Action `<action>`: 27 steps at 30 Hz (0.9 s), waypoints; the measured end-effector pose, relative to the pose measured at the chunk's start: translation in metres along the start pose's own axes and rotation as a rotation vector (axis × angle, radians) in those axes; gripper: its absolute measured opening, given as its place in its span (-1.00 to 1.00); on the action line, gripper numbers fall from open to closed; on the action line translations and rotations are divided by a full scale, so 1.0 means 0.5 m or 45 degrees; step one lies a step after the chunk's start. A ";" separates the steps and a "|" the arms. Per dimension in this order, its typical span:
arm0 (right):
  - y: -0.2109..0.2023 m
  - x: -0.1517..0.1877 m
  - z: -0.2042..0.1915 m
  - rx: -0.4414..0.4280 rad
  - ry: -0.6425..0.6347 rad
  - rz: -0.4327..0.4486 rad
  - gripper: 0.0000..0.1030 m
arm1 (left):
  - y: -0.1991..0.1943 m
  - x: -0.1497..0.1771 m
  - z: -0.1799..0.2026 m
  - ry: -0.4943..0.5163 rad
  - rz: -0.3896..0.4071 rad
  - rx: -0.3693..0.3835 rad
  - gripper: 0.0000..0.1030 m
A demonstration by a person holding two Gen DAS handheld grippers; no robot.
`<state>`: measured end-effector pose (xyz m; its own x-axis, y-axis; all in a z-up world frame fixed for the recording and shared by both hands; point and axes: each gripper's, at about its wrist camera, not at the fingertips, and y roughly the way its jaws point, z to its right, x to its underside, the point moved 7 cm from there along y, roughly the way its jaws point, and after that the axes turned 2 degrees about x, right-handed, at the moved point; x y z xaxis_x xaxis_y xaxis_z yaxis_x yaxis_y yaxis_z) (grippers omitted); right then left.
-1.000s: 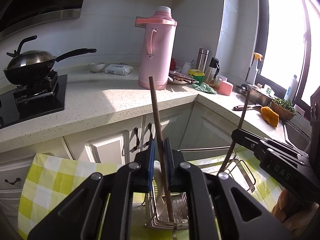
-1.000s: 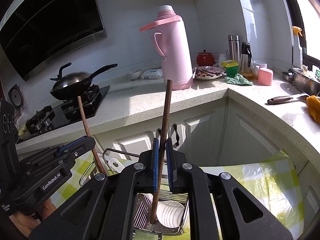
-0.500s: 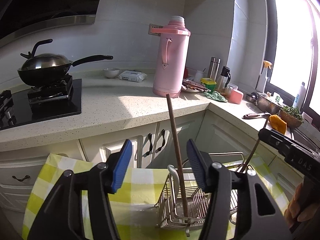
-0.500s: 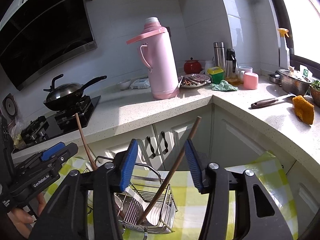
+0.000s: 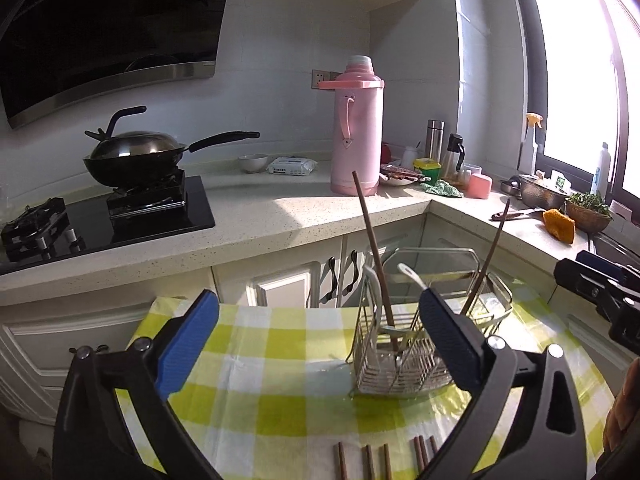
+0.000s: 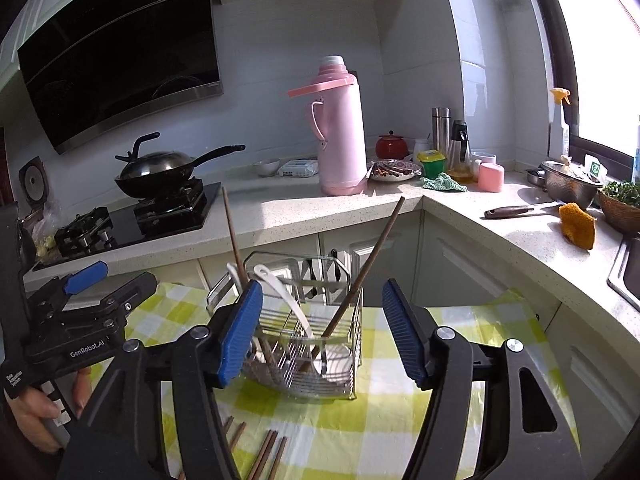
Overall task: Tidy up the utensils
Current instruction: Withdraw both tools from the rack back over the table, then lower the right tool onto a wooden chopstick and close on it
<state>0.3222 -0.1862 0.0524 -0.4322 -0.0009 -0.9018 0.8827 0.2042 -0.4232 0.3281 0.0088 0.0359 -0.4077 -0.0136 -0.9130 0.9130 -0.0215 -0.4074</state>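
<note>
Both my left gripper (image 5: pixel 316 344) and right gripper (image 6: pixel 322 332) are opening, empty; two chopsticks (image 6: pixel 376 252) stand in the wire caddy (image 6: pixel 312 344), several loose chopsticks (image 6: pixel 264 456) await on the cloth

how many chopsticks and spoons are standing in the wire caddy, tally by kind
chopsticks standing in the wire caddy: 2
white spoons: 2
total: 4
loose chopsticks at the bottom edge are partly hidden, so they are not counted
</note>
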 end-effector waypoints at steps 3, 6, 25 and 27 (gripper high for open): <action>-0.028 0.052 -0.006 0.001 0.003 -0.022 0.29 | -0.030 0.049 -0.019 -0.015 -0.032 -0.009 0.91; -0.052 0.104 -0.007 0.001 0.025 -0.042 0.41 | -0.054 0.100 -0.034 -0.025 -0.069 -0.016 0.91; -0.059 0.335 -0.056 0.029 0.009 -0.195 0.50 | -0.112 0.326 -0.039 -0.036 -0.181 -0.012 0.91; -0.049 0.350 -0.064 0.032 -0.008 -0.227 0.50 | -0.112 0.338 -0.036 -0.010 -0.199 -0.014 0.91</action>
<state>0.2189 -0.1599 -0.0923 -0.5815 -0.0412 -0.8125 0.7964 0.1756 -0.5788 0.2085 0.0258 -0.0960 -0.5451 -0.0187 -0.8382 0.8384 -0.0133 -0.5449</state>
